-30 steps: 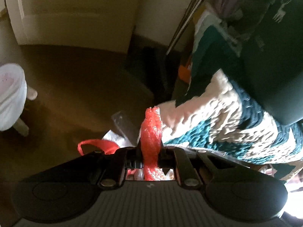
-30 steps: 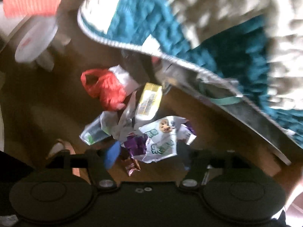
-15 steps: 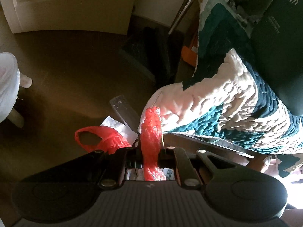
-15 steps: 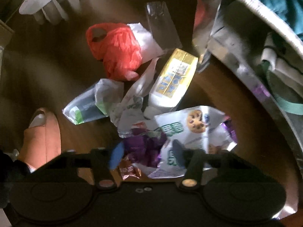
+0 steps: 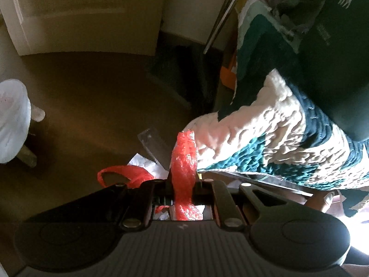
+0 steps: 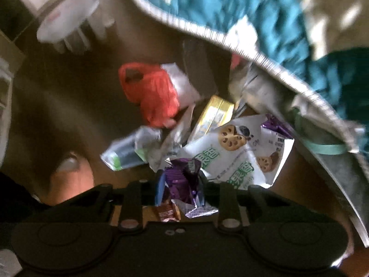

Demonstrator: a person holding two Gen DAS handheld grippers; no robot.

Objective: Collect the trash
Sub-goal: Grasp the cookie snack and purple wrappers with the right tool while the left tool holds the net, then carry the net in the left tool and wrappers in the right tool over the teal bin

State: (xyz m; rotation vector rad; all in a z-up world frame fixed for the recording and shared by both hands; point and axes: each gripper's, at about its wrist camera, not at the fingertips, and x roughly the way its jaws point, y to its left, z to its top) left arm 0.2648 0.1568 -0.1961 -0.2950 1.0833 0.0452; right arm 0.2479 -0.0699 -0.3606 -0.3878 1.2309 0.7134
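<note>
On the floor by the bed, the right gripper (image 6: 180, 184) has its jaws pinched onto a crumpled purple foil wrapper (image 6: 182, 180); the left gripper (image 5: 183, 184) clamps a twisted red plastic strip (image 5: 184, 161) upright between its jaws.

Crinkly red plastic film (image 5: 184, 161), faintly glossy. The quilt (image 5: 265, 136) is puckered, matt cloth. Shiny purple foil wrapper (image 6: 182, 180), glossy white printed packet (image 6: 233, 159), thin red plastic bag (image 6: 154, 94), all on a smooth brown floor (image 5: 92, 97).

Left tool (image 5: 183, 184) clamped on a red plastic strip (image 5: 184, 161) — quilt (image 5: 276, 138) just beside, right.
</note>
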